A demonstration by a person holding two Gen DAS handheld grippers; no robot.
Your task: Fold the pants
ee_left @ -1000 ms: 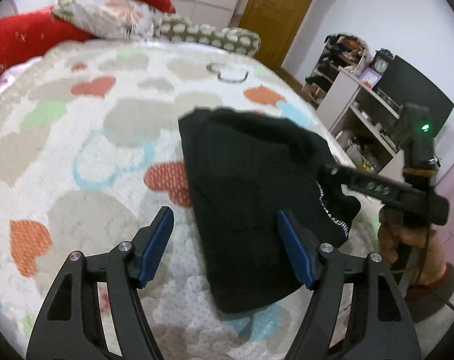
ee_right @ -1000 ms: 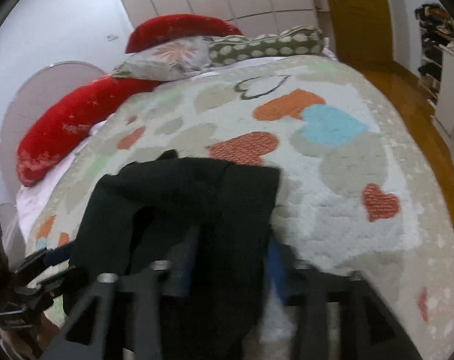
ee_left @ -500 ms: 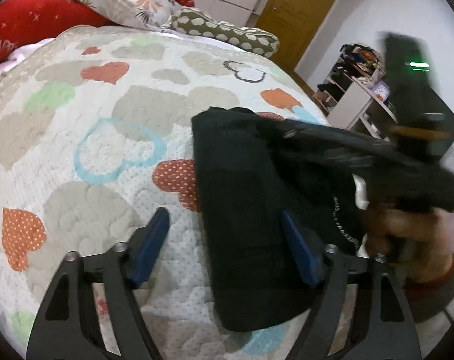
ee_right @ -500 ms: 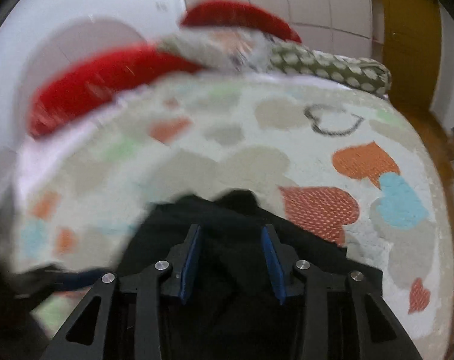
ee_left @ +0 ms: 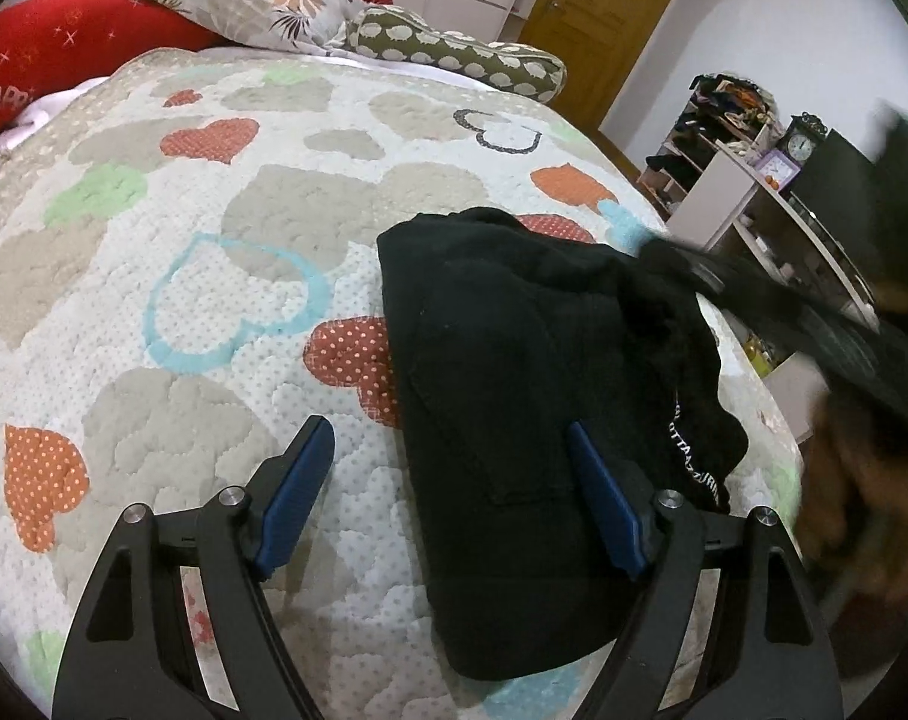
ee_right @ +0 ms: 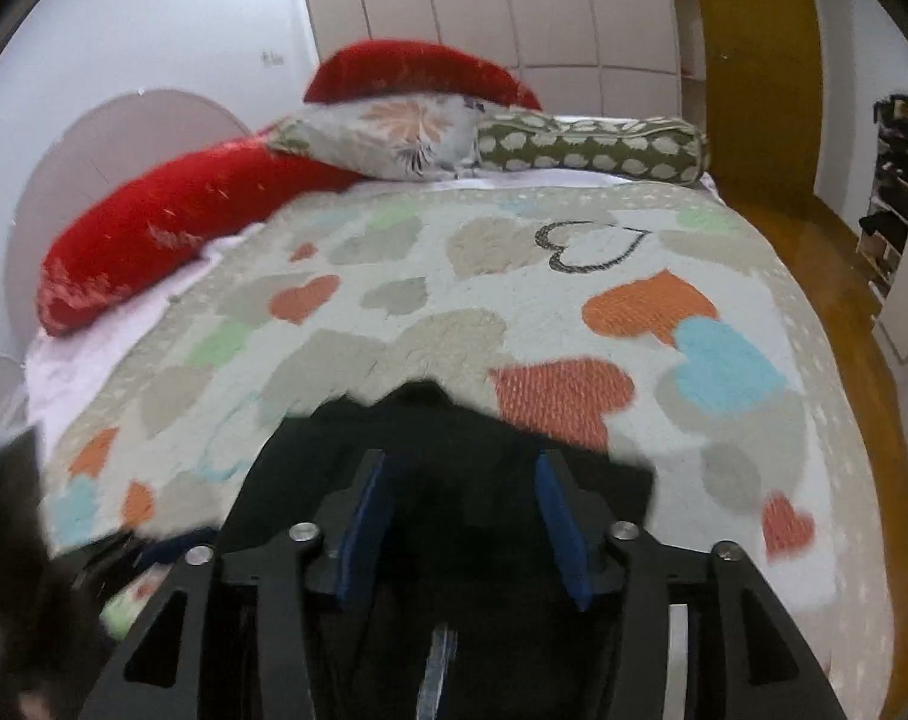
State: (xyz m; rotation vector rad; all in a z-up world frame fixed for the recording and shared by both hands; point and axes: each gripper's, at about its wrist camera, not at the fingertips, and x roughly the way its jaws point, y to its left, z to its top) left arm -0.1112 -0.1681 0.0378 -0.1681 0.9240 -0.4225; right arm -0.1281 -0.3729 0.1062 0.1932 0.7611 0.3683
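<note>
The left gripper (ee_left: 448,495) hung with its blue pads spread wide and nothing between them; its right-hand pad overlapped the near edge of the black pants (ee_left: 514,396), while the other pad stood over bare quilt (ee_left: 172,396). The right gripper (ee_right: 461,525) also stood with its jaws apart, directly above the dark cloth, gripping nothing as far as the blurred view showed. Just ahead of both tools the pants lay in a compact, layered bundle on the heart-patterned quilt, with a lettered waistband (ee_left: 691,450) showing at the side nearest the right gripper. Judging by that shape, the main folds seemed done, and only a last tuck or smoothing of the bunched upper layer appeared to remain. Far beyond lay the pillows (ee_right: 394,132).
</note>
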